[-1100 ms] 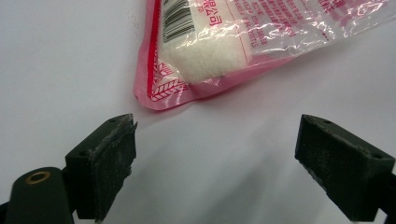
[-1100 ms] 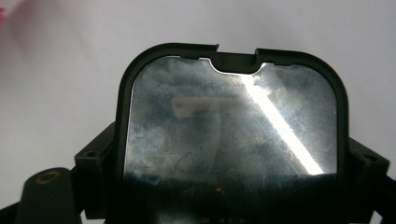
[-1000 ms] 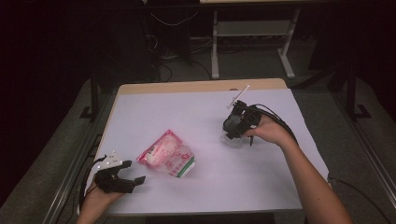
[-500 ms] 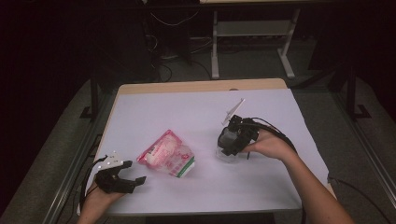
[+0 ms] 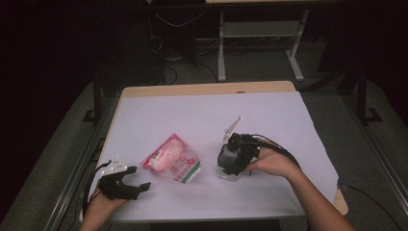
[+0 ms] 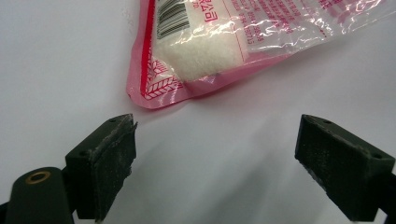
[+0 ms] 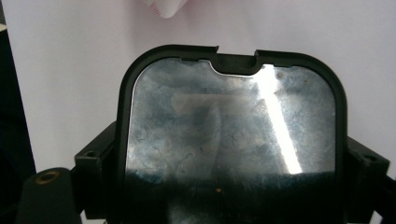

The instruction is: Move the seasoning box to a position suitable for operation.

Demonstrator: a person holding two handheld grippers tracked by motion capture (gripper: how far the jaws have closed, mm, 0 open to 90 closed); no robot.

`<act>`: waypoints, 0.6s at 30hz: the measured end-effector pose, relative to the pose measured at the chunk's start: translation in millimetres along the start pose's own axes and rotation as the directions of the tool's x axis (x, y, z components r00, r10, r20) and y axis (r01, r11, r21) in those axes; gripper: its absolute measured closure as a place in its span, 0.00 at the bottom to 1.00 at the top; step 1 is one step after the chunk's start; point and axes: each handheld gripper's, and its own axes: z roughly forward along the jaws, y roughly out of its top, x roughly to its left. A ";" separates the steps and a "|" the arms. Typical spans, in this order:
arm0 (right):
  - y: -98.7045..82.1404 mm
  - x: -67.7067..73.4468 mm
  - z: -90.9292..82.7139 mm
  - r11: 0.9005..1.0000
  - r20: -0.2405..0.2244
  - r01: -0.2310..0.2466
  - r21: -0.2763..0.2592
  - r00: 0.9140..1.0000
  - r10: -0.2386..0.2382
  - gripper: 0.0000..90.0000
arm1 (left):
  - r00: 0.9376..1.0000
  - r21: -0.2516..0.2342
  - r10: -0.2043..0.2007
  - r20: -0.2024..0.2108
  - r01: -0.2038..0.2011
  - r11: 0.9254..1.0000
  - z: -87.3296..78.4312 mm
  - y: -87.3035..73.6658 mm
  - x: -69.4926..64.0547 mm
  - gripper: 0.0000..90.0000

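Pink bag (image 6: 243, 44) cut off by top edge in left gripper view; print too small to read. Black-rimmed container (image 7: 233, 140) runs off bottom edge in right gripper view, contents unclear behind glare. Right gripper (image 5: 230, 166) hides it from above

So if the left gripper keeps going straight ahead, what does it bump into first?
Probably the pink packet: its near corner lies just ahead of the open left gripper, slightly toward one jaw, on the white table cover.

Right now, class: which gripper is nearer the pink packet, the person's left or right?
The left. The left gripper sits just short of the pink packet's near corner, jaws open, not touching. The right gripper is farther off on the other side, holding a black-rimmed container.
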 end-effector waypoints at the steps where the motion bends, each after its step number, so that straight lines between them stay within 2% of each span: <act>1: 0.8 3.8 3.4 1.000 -0.003 0.012 0.009 1.000 -0.012 0.17 | 1.000 0.002 0.005 0.000 -0.005 1.000 -0.6 0.1 0.3 0.13; 4: 1.8 6.9 6.2 0.999 -0.002 0.028 0.021 1.000 -0.028 0.17 | 1.000 0.001 0.005 -0.001 -0.005 1.000 -0.8 0.2 0.2 0.13; 5: 2.6 9.4 8.7 0.999 0.003 0.046 0.029 0.999 -0.046 0.17 | 1.000 0.003 0.011 0.000 -0.011 1.000 -0.8 0.3 0.4 0.13; 15: 3.5 14.7 10.5 0.996 0.018 0.081 0.031 0.996 -0.082 0.17 | 1.000 0.004 0.011 0.005 -0.011 1.000 0.6 0.5 -0.7 0.13; 18: -0.1 13.1 10.0 0.998 0.016 0.061 -0.016 0.998 -0.060 0.13 | 1.000 0.003 0.010 0.004 -0.010 1.000 0.3 0.4 -0.8 0.13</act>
